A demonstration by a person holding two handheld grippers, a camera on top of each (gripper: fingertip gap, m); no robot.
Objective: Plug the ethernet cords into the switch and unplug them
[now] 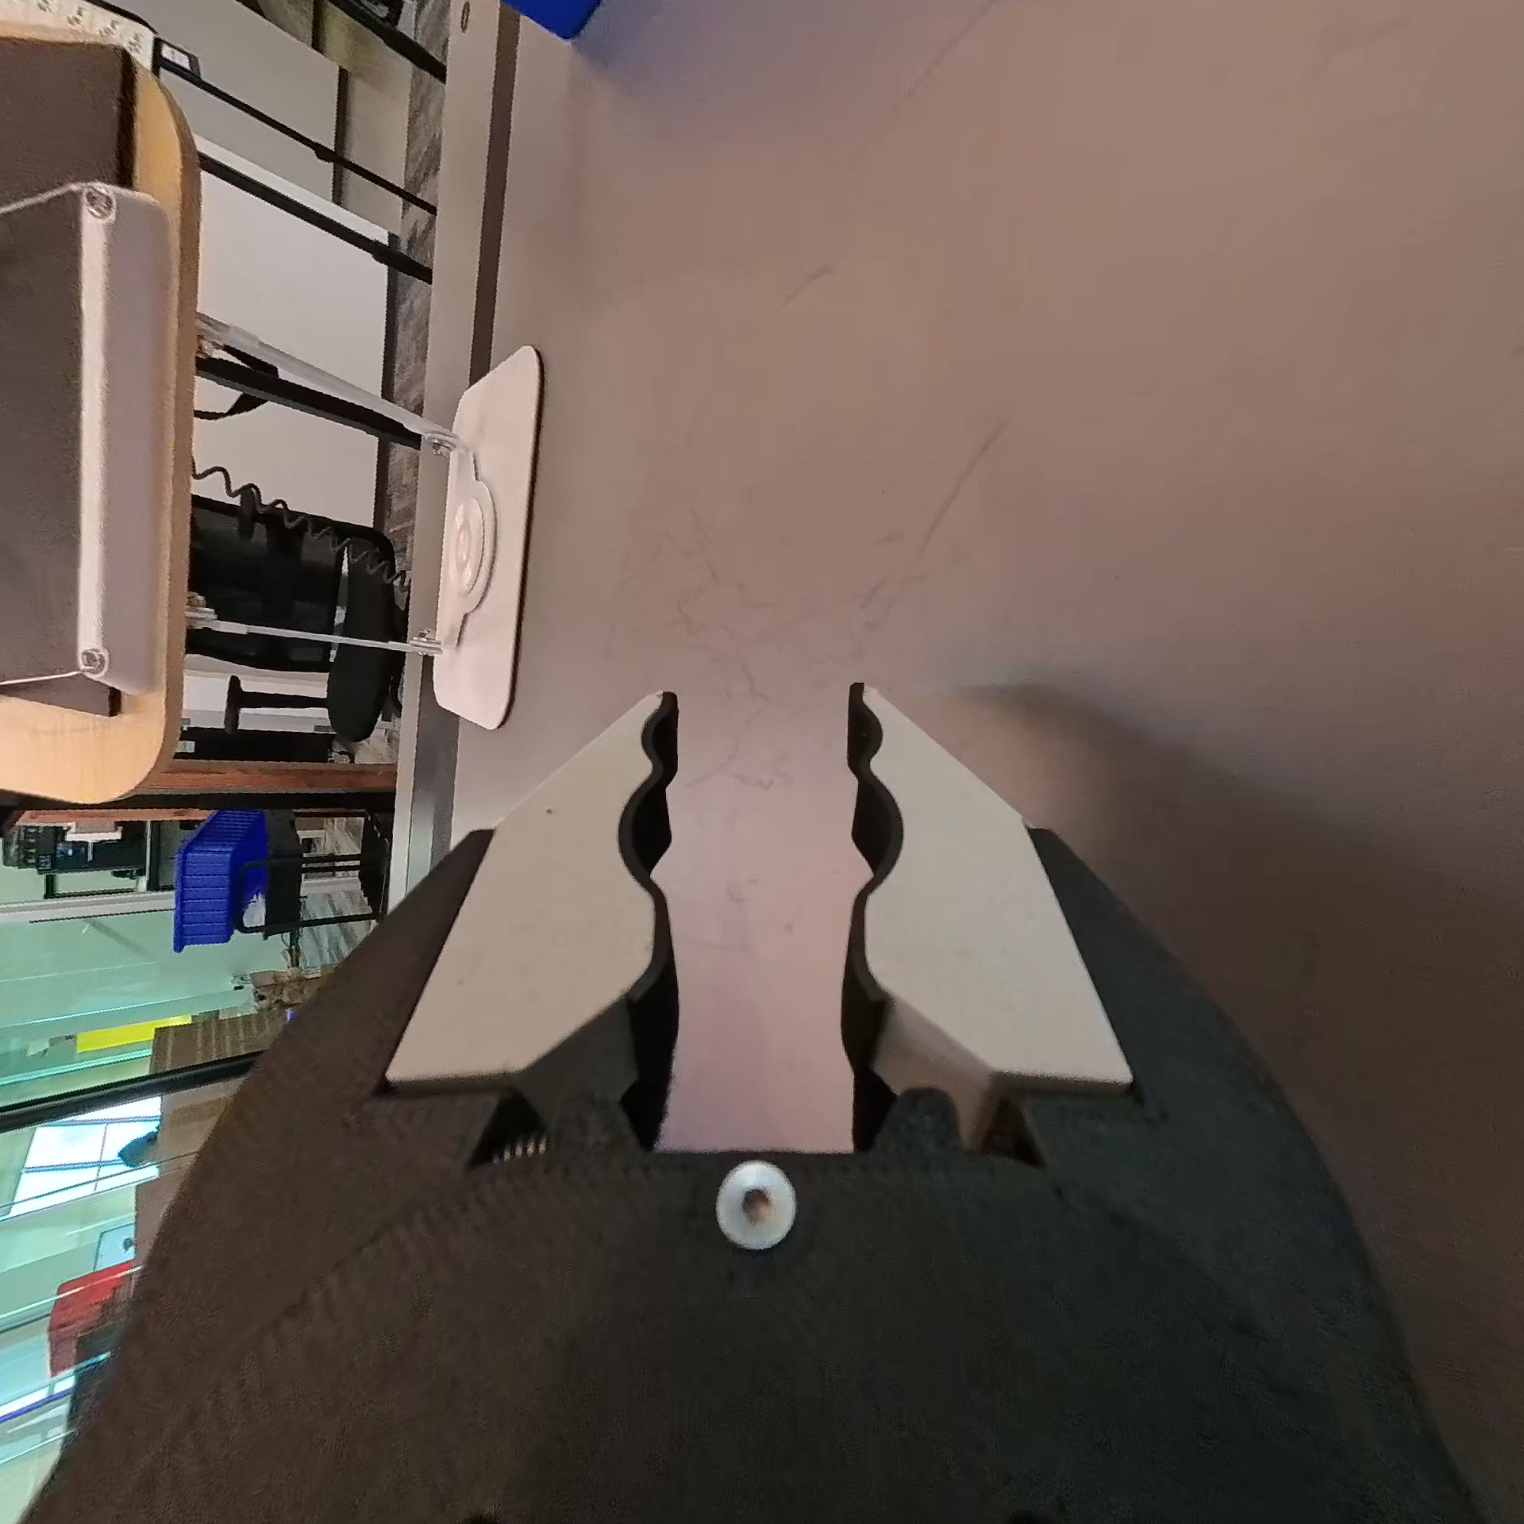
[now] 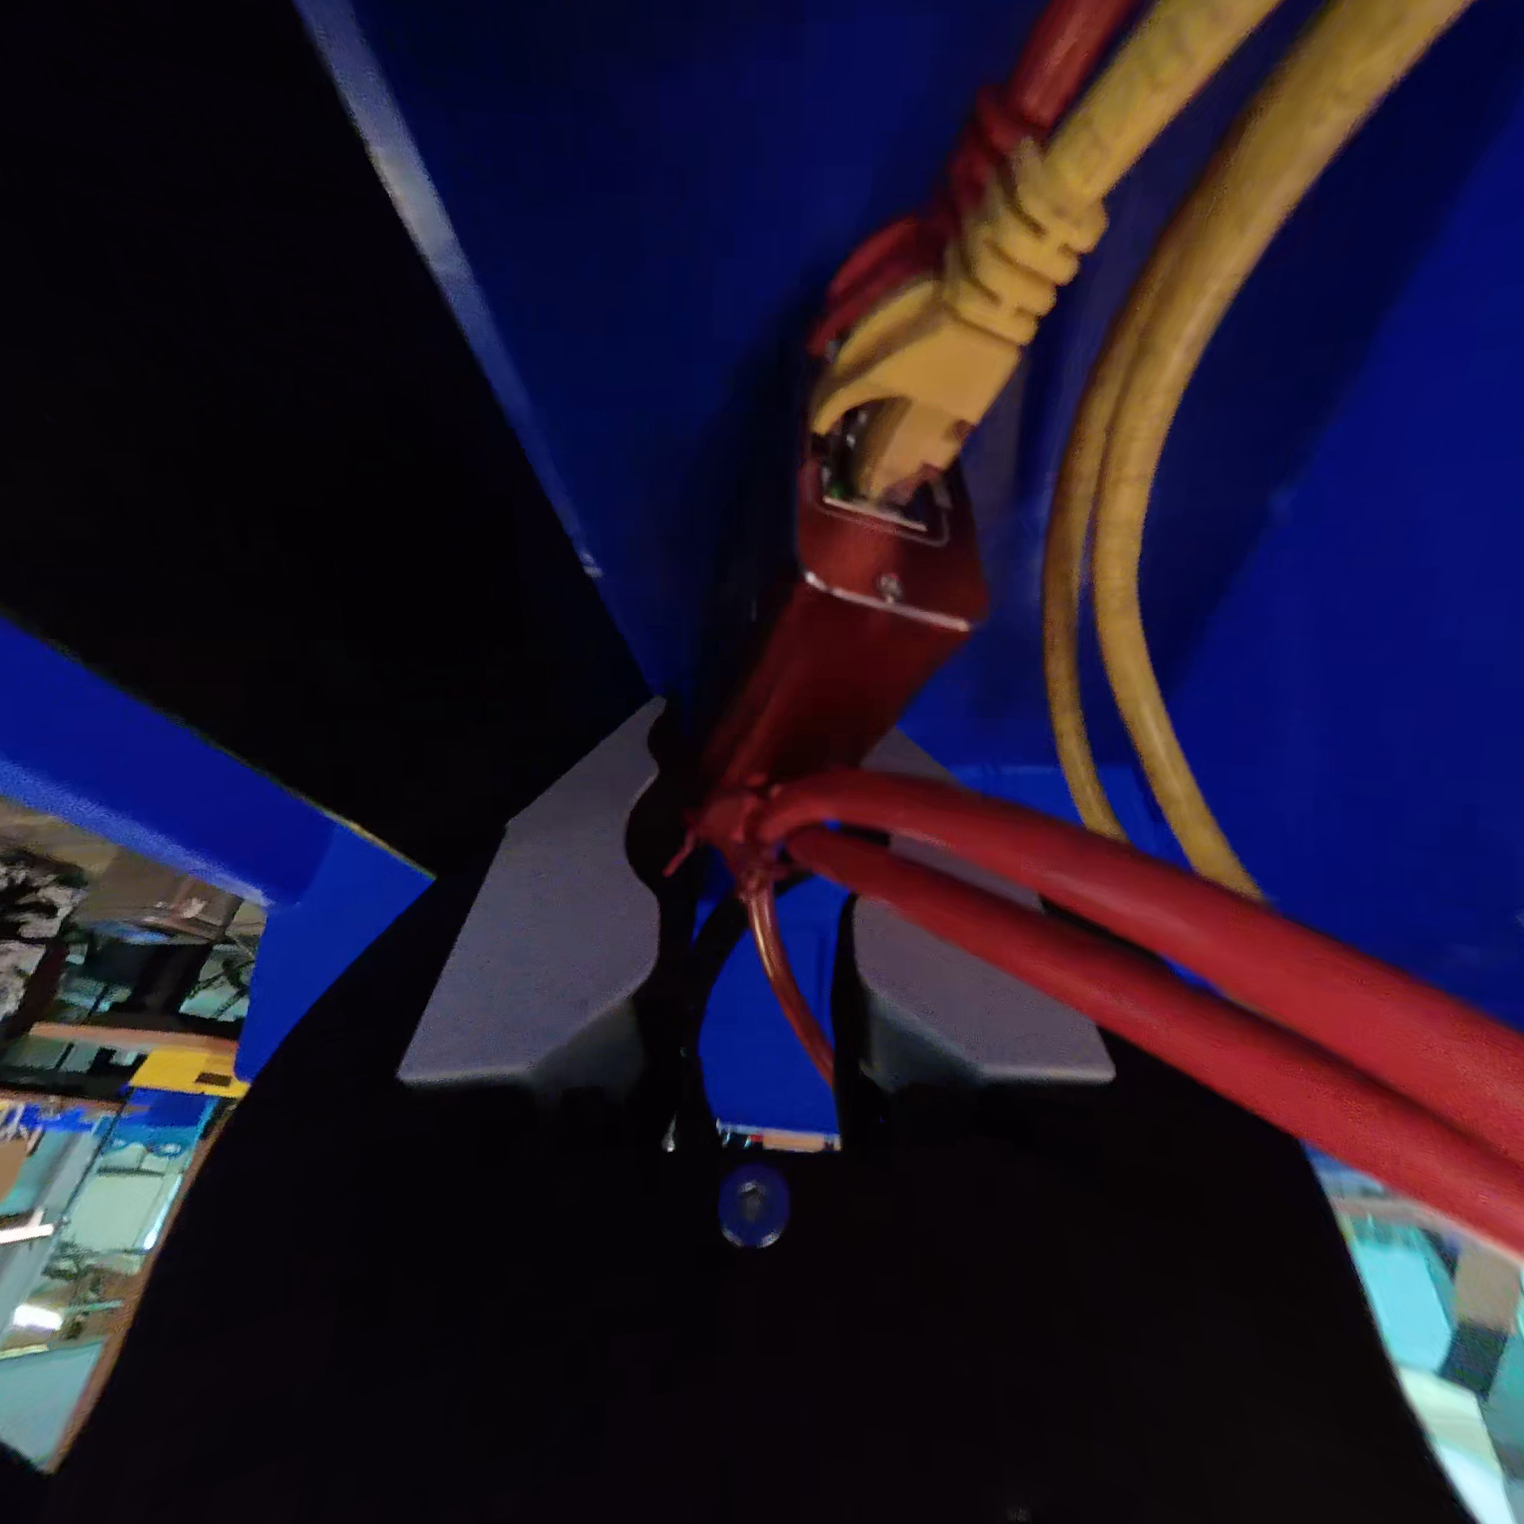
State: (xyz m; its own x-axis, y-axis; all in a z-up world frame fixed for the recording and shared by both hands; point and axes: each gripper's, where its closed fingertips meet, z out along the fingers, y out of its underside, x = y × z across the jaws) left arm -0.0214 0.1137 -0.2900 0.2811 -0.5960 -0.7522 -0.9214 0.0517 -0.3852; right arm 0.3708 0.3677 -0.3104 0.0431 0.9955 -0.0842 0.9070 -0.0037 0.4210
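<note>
In the right wrist view a red metal switch [image 2: 858, 643] stands between the tips of my right gripper [image 2: 767, 726], inside a blue bin [image 2: 660, 247]. The jaws press on the switch's lower end, and the switch hides the right fingertip. A yellow ethernet plug [image 2: 932, 346] sits in a port on the switch's upper end, with a red plug behind it. Yellow cords [image 2: 1154, 412] loop on the right. Thick red cords [image 2: 1154, 932] run from the switch's lower end across my right finger. My left gripper [image 1: 764, 701] is open and empty above a grey table [image 1: 1072, 412].
In the left wrist view a white board [image 1: 495, 528] with a clear acrylic stand lies at the table's edge. A grey box on a wooden board [image 1: 124, 429] fills the upper left. A blue bin's corner [image 1: 552, 16] shows at the top. Shelves and a chair lie beyond the table. The left gripper's tips are roughly 45 centimeters from the right gripper's.
</note>
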